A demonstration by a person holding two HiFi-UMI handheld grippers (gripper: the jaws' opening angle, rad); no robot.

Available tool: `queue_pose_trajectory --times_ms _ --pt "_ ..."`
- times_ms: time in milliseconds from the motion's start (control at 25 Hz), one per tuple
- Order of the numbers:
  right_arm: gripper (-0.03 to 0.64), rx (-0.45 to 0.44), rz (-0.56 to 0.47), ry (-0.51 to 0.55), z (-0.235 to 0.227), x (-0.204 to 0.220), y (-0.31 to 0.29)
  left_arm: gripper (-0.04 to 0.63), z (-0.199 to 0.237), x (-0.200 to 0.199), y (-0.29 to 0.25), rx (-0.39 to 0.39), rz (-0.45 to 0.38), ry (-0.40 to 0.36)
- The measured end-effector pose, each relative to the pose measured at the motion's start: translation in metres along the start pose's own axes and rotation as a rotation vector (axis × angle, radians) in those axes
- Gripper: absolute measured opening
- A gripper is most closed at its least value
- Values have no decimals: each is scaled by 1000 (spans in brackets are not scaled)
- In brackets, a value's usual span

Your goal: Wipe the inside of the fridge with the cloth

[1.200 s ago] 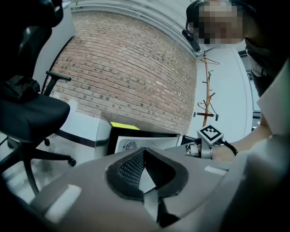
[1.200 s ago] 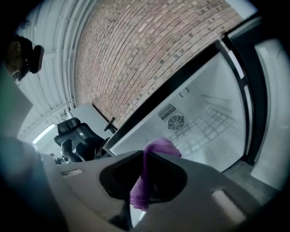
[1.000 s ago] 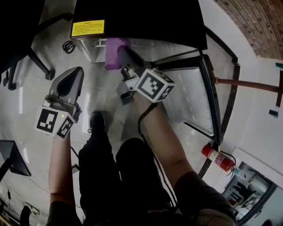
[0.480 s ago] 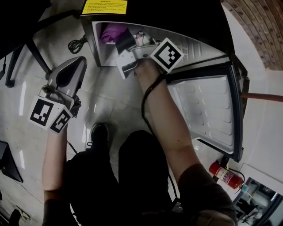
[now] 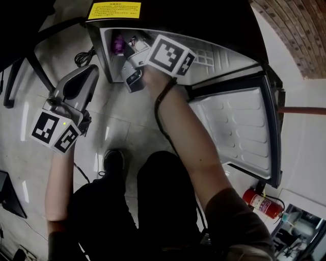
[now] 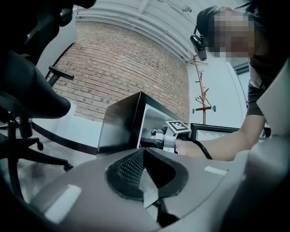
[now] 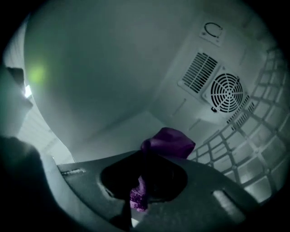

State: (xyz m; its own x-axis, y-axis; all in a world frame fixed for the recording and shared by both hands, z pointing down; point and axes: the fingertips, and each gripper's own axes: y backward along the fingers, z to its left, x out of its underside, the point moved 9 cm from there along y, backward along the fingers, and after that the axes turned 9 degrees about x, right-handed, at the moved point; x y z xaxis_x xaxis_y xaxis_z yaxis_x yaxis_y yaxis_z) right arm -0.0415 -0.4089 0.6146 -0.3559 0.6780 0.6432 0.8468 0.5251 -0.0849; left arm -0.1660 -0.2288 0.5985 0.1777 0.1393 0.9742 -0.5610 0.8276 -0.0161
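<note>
We count two grippers, the left gripper [image 5: 81, 86] at ten o'clock of the head view and the right gripper [image 5: 130, 48] at eleven; one purple cloth [image 7: 168, 142]; one fridge [image 5: 219, 51] with one door [image 5: 239, 127] at three. Inside, one round fan grille [image 7: 228, 92], one slotted vent [image 7: 200, 72], one wire shelf [image 7: 244, 149]; outside, one yellow label [image 5: 114, 9] at eleven, one fire extinguisher [image 5: 259, 202] at four, one shoe [image 5: 113, 160] at eight.

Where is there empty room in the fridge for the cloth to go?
The big smooth wall left of the fan vent is bare, past the purple cloth in the right gripper. The wire shelf crowds the right side.
</note>
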Motion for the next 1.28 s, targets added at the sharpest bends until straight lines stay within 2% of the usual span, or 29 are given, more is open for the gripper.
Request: queue_pose_trajectory --times_ms 320,400,560,640,760,960,1280 --pt "20 269 205 368 -10 15 -8 17 -1 16 -8 20 18 24" --pt "20 291 214 440 -7 15 -6 17 -2 17 -9 21 25 28" --pt "20 270 206 555 -2 2 -5 18 -7 15 -16 44 21 29" --pt "20 336 244 626 -10 -6 -3 17 -11 19 -22 67 24 31" --pt "20 455 243 729 -20 -21 14 18 -15 26 -31 99 32 26" --pt "20 624 265 776 -51 -41 59 17 -29 39 -51 162 3 127" --pt "20 889 210 746 -86 -77 121 18 -45 45 -90 199 46 65"
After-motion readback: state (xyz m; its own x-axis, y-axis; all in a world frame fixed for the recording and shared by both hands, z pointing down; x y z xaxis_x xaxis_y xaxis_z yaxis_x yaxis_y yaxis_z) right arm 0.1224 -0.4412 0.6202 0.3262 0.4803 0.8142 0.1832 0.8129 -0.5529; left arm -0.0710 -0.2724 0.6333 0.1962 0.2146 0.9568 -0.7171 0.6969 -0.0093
